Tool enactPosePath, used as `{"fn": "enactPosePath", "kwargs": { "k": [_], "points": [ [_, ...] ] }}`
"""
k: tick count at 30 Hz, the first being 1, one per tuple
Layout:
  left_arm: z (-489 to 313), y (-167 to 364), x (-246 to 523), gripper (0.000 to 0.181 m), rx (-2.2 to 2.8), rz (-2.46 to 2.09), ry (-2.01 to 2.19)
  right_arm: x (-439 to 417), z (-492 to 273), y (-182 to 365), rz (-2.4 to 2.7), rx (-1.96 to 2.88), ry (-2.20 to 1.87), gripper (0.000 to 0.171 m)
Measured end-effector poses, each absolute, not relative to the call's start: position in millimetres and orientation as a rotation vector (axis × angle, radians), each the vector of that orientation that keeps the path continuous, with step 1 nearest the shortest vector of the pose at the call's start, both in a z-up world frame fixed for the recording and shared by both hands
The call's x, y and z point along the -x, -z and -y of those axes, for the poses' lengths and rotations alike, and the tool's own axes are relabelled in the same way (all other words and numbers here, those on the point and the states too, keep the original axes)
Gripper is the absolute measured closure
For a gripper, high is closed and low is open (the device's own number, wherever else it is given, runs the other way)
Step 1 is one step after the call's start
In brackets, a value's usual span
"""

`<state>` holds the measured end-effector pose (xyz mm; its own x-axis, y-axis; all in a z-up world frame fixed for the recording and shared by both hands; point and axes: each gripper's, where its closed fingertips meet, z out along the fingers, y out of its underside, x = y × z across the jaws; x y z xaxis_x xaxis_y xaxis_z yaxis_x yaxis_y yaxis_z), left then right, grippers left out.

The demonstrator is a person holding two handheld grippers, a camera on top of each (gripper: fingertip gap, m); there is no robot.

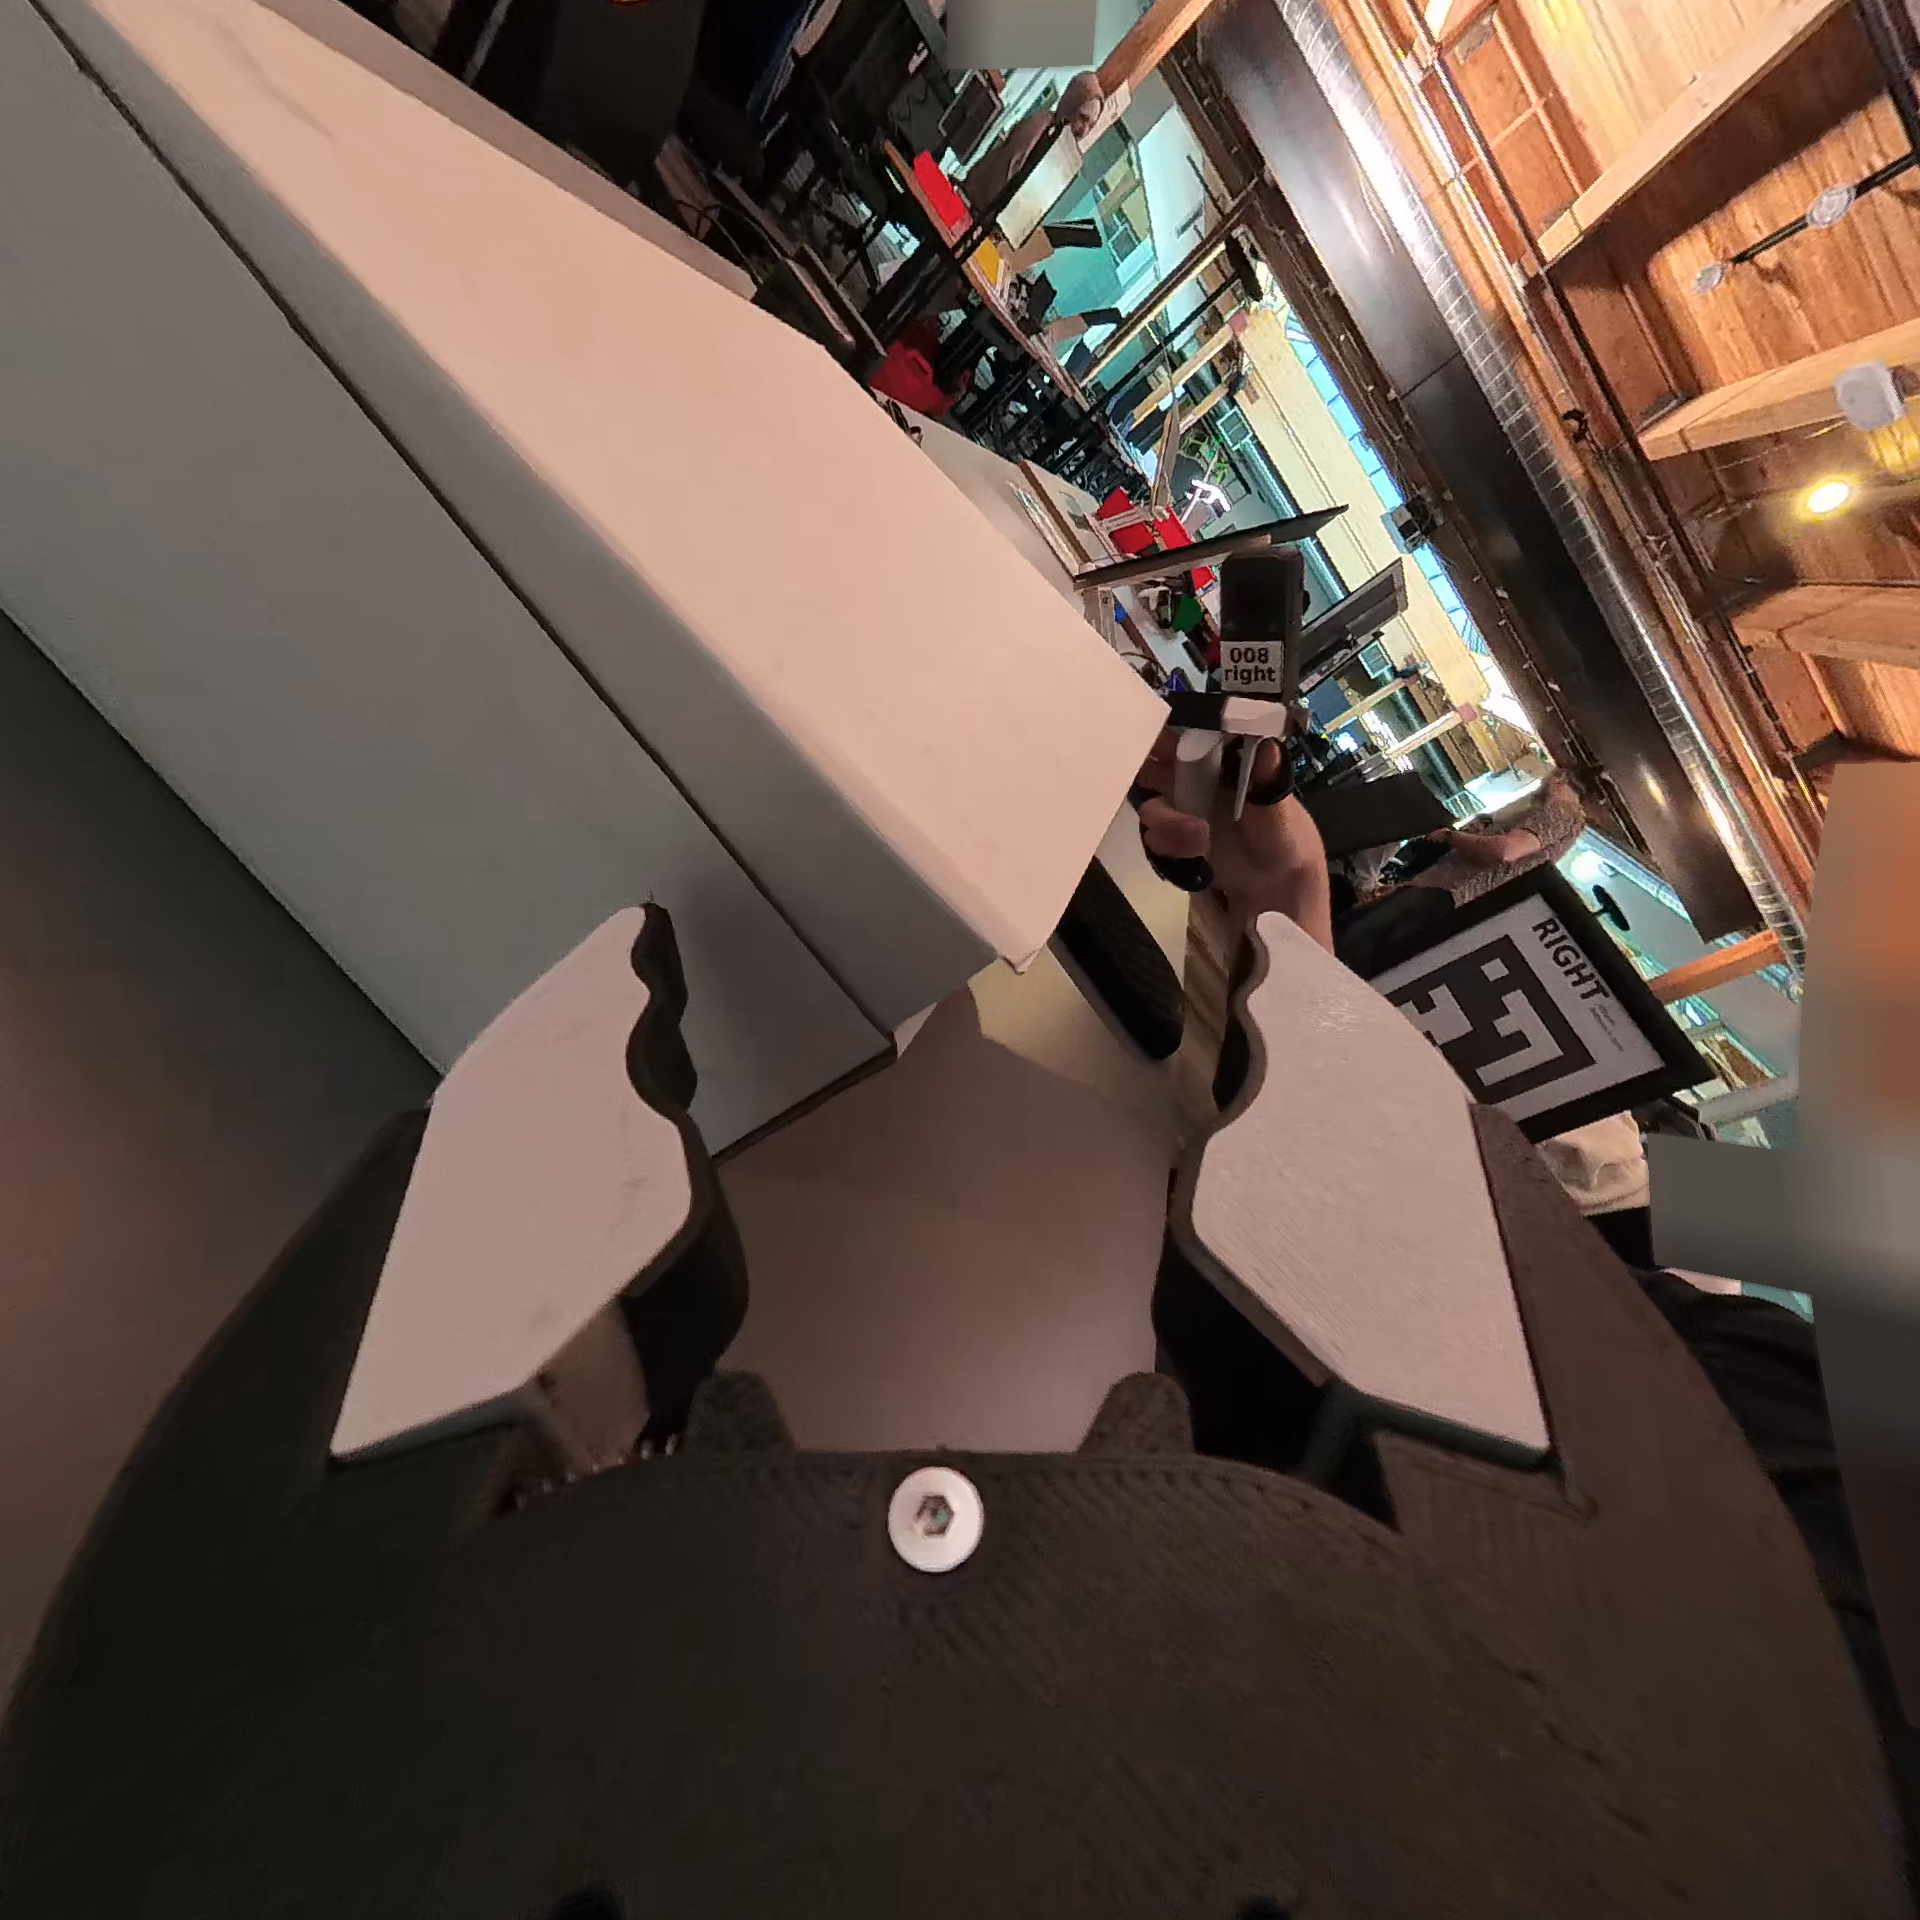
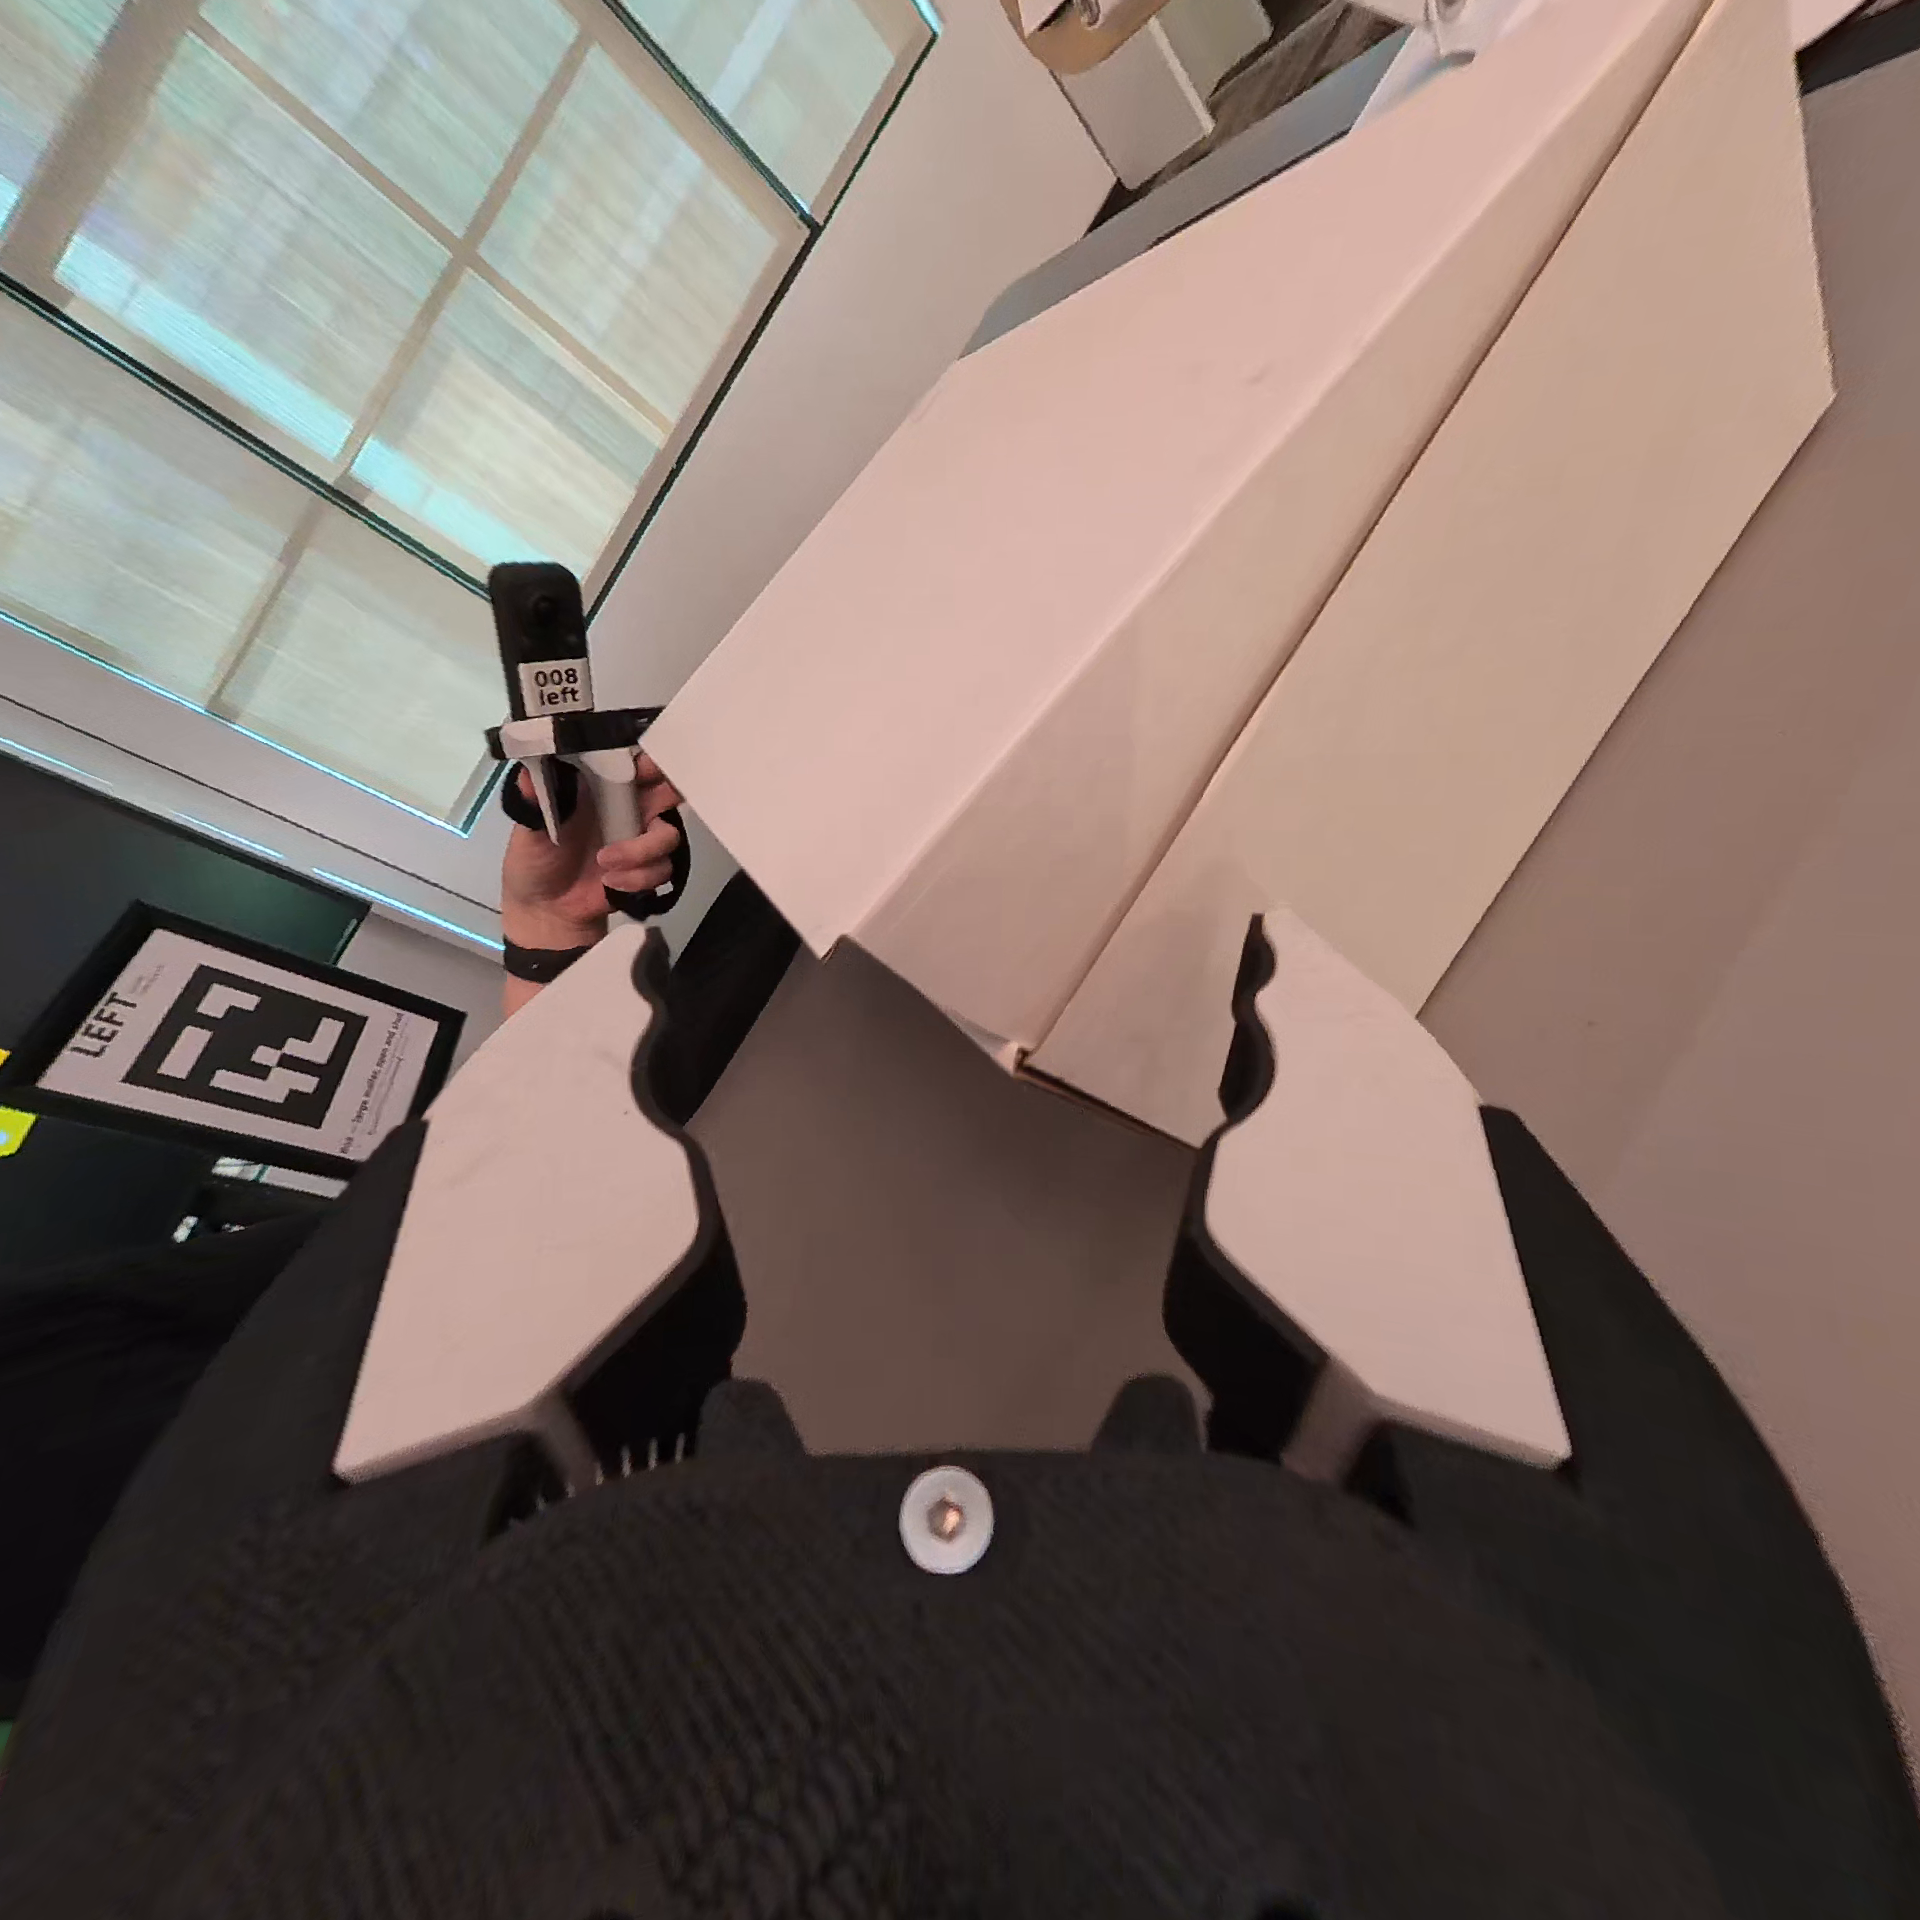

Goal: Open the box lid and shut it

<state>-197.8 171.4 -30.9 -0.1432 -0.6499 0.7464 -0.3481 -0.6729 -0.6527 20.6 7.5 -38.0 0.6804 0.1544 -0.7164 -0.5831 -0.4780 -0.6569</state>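
Note:
A long white box stands on the grey table [image 1: 935,1268]. Its lid [image 1: 644,457] sits on the base [image 1: 343,665] along a dark seam, and the lid's near corner juts a little past the base's corner. My left gripper [image 1: 961,920] is open and empty, with that corner between its fingers; I cannot tell whether they touch it. In the right wrist view the lid [image 2: 1091,582] and base [image 2: 1455,665] run to the upper right. My right gripper [image 2: 956,928] is open and empty at the box's other near corner. Each gripper also shows far off in the other's view, the right gripper [image 1: 1236,717] and the left gripper [image 2: 566,748].
A framed black-and-white marker sign stands beside the table on each side [image 1: 1538,997] [image 2: 239,1039]. A large window [image 2: 364,364] fills the wall behind the left gripper. Shelves and cluttered desks [image 1: 1039,312] lie beyond the box. A person's hand [image 2: 582,873] holds the far gripper.

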Motion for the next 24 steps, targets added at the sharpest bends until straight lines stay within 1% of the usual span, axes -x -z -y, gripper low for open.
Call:
{"fn": "enactPosePath", "kwargs": {
  "k": [7,17,24],
  "points": [
    [-163.7,36.4,197.7,0.082,1.896,-1.136,1.969,-3.8,0.5,34.0,-0.301,1.874,-1.055,0.072],
    [-167.7,39.6,193.2,0.083,1.896,-1.128,1.893,-1.2,-4.5,33.9,-0.312,1.833,-1.075,0.074],
    [-169.4,37.3,197.0,0.081,1.896,-1.108,1.95,-2.4,-3.5,33.2,-0.307,1.829,-1.084,0.073]
  ]
}}
